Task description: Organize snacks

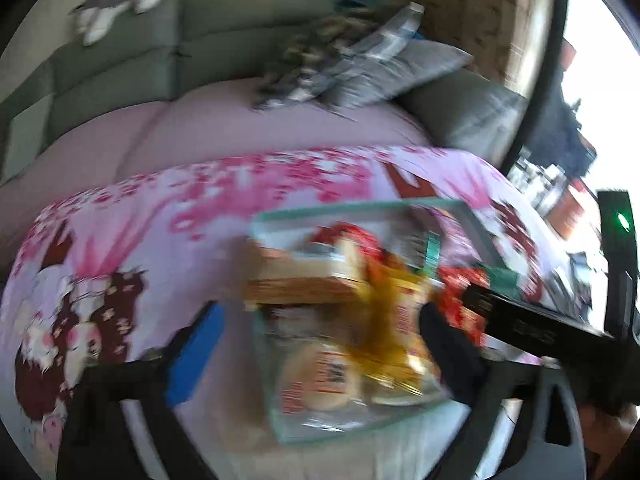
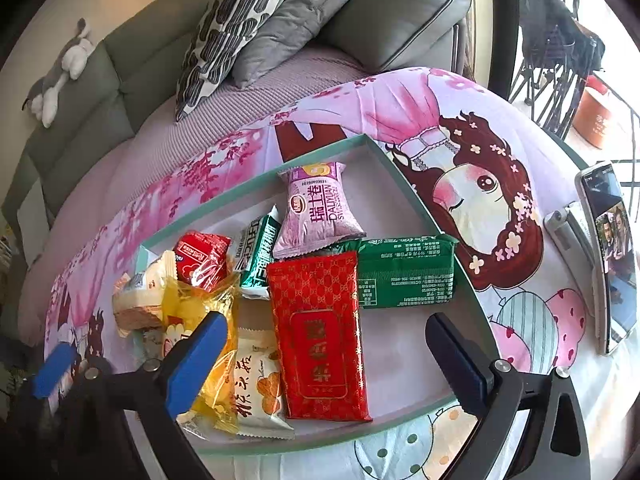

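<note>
A shallow tray with a teal rim (image 2: pixel 224 198) lies on a pink cartoon cloth and holds several snack packets. Among them are a pink roll packet (image 2: pixel 318 210), a green packet (image 2: pixel 406 276), a long red packet (image 2: pixel 320 332) and a yellow packet (image 2: pixel 208 320). My right gripper (image 2: pixel 326 360) stands open above the red packet, holding nothing. The left wrist view is blurred. There my left gripper (image 1: pixel 322 354) is open over the tray (image 1: pixel 340 208), with the yellow packet (image 1: pixel 392 320) lying below its fingers. One blue pad of the left gripper (image 2: pixel 54 368) shows at the tray's left end.
A phone (image 2: pixel 608 256) leans on a stand at the cloth's right edge. Behind the table runs a green sofa with cushions (image 2: pixel 280 20) and a plush toy (image 2: pixel 60 68) on its back. An orange tub (image 2: pixel 596 116) sits by a railing at the far right.
</note>
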### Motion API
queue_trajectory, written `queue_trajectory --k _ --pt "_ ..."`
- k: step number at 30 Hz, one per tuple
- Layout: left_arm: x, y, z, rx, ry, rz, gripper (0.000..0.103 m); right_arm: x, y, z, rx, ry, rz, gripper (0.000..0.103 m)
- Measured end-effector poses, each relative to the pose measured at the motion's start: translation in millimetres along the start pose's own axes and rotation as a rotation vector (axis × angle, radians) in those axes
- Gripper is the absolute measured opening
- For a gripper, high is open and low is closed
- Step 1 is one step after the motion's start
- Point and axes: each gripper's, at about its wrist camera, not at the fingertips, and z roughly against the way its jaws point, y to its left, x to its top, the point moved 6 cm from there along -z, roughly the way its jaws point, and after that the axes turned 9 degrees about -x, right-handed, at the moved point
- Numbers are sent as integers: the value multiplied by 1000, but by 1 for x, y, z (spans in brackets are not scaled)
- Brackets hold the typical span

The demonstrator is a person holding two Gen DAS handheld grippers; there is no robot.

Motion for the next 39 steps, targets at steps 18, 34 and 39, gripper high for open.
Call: queue_trajectory --k 18,34,39 --pt "-3 57 13 250 -78 119 103 -5 48 17 72 -54 120 103" --pt "-35 89 26 377 17 268 103 -16 62 22 60 -47 187 103" --pt "-50 90 23 356 63 266 103 -23 65 32 62 -65 206 103"
